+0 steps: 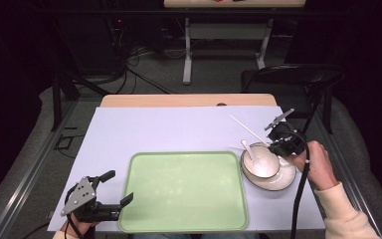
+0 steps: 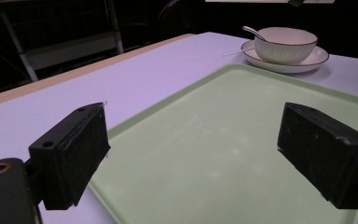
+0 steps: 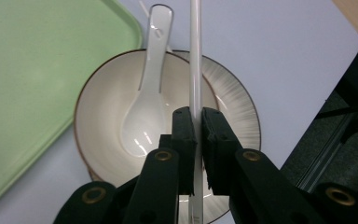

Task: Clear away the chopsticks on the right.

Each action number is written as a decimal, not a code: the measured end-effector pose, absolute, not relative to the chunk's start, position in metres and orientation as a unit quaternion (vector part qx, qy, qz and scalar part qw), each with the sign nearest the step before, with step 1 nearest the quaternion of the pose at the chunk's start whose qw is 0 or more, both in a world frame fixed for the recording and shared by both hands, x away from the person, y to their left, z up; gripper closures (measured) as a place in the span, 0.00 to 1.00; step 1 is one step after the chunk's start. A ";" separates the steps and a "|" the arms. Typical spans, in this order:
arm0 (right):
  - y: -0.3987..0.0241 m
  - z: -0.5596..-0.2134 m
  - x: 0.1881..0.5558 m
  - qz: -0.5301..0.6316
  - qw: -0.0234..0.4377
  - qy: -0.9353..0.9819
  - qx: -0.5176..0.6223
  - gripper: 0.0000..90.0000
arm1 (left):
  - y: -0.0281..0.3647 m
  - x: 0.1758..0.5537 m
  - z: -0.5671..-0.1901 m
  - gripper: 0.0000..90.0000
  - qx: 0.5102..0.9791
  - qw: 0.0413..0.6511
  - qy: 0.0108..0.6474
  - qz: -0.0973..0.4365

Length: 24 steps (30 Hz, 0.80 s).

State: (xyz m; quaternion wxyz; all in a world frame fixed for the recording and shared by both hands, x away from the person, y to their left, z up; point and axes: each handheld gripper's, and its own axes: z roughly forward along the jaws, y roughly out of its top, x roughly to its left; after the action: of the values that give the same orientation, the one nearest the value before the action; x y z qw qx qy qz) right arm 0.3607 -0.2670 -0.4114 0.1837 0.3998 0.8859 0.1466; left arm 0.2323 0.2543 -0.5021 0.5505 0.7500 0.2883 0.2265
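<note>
Two grippers work over a table covered by a pale lilac sheet (image 1: 179,129); no brand, label or writing can be read on anything. The left gripper (image 1: 113,188) sits at the near left corner of a light green tray (image 1: 184,191), its jaws spread wide with nothing between them. In the left gripper view one jaw hangs over the sheet just outside the tray rim and the other over the tray bed.

The right gripper (image 1: 277,135) hovers over a white bowl (image 1: 261,162) that stands on a white plate (image 1: 287,180) just right of the tray. Its jaws are clamped on a thin white stick (image 1: 248,129), probably a chopstick. In the high view the stick's long axis runs from the jaws up and to the left, away from the person, its free end over bare sheet.

The right gripper view shows the stick (image 3: 195,51) pinched mid-length, crossing above the bowl's rim, and a white soup spoon (image 3: 144,102) lying in the bowl with its handle resting on the rim toward the tray. The left gripper view shows the bowl's (image 2: 285,43) ribbed side and dark rim edge.
</note>
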 end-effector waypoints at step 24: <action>-0.226 -0.438 0.320 0.168 0.149 0.892 0.393 0.93 | 0.254 0.232 -0.502 0.10 0.751 0.550 0.287 0.226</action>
State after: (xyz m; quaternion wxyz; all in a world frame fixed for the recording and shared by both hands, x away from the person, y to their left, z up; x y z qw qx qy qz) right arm 0.3197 -0.2262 -0.4378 0.1486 0.3929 0.8918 0.1681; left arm 0.2323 0.2539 -0.5021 0.5497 0.7513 0.2869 0.2261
